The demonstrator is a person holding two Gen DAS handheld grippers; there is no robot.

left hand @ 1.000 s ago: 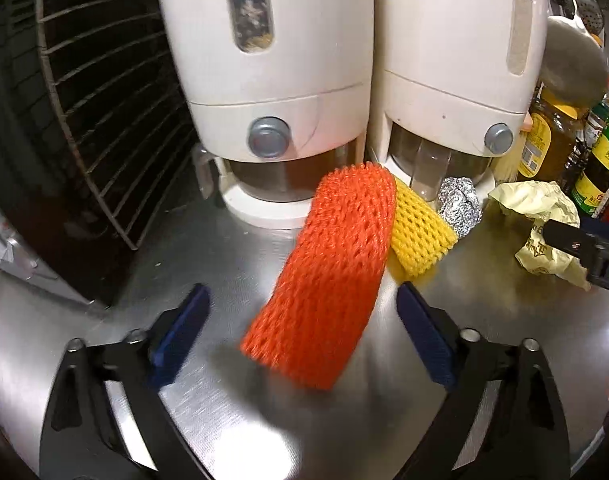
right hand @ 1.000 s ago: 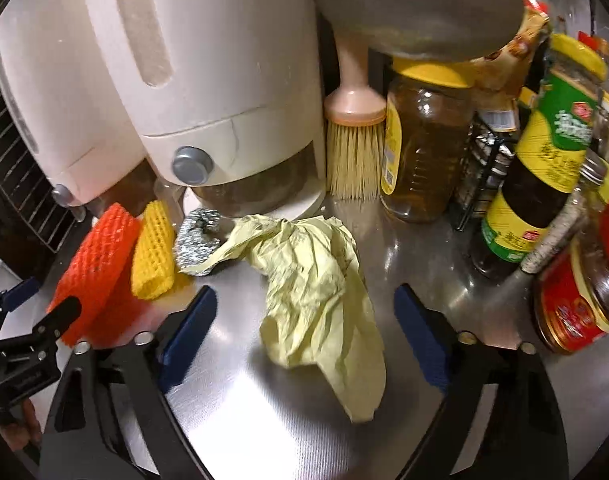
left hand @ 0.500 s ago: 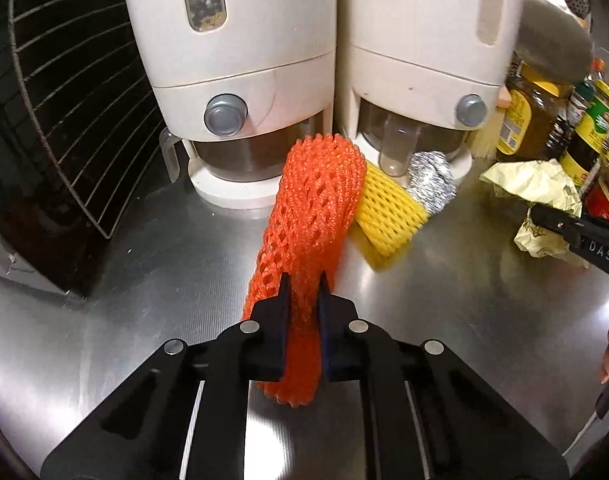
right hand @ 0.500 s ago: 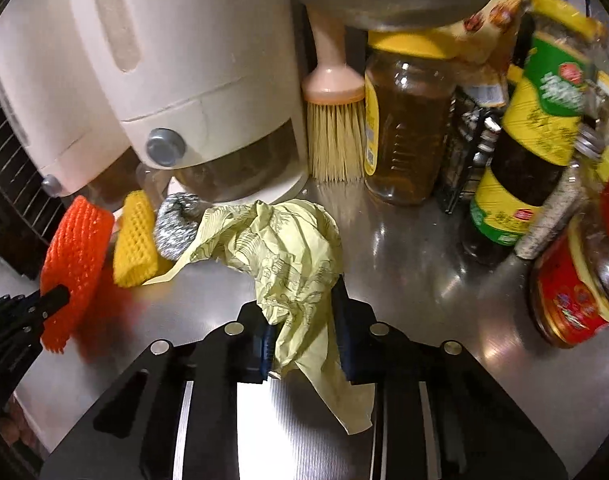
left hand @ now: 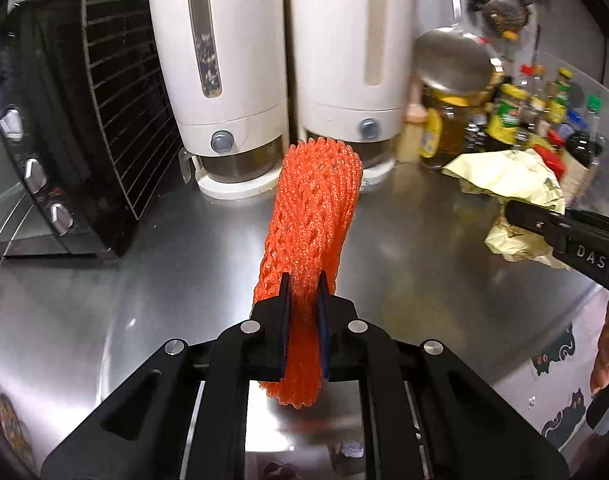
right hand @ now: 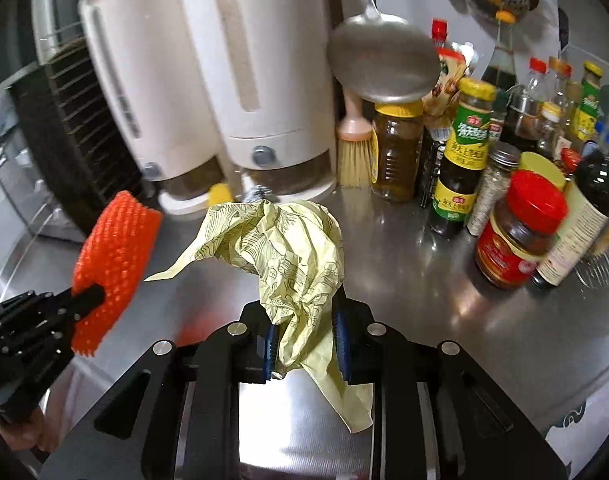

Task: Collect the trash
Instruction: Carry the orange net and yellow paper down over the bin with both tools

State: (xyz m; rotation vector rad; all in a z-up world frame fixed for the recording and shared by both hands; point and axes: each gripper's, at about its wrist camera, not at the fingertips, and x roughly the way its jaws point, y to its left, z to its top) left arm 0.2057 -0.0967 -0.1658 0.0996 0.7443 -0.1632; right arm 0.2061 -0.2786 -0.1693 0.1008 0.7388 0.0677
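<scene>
My left gripper (left hand: 303,284) is shut on an orange foam net sleeve (left hand: 312,208) and holds it lifted above the steel counter; it also shows at the left of the right wrist view (right hand: 114,256). My right gripper (right hand: 304,320) is shut on a crumpled pale yellow paper (right hand: 288,248), raised off the counter; the paper shows in the left wrist view (left hand: 512,184) too. A yellow foam net (right hand: 220,194) and a foil ball (right hand: 258,192) lie by the dispenser bases, mostly hidden behind the paper.
Two white dispensers (left hand: 280,80) stand at the back of the steel counter (left hand: 164,272). A black toaster oven (left hand: 64,140) is at the left. A brush (right hand: 354,152), a hanging ladle (right hand: 380,64) and several bottles and jars (right hand: 520,224) crowd the right.
Both grippers have lifted and pulled back from the dispensers with their trash held. The orange net has come away from the yellow net, and the paper has left the counter.
</scene>
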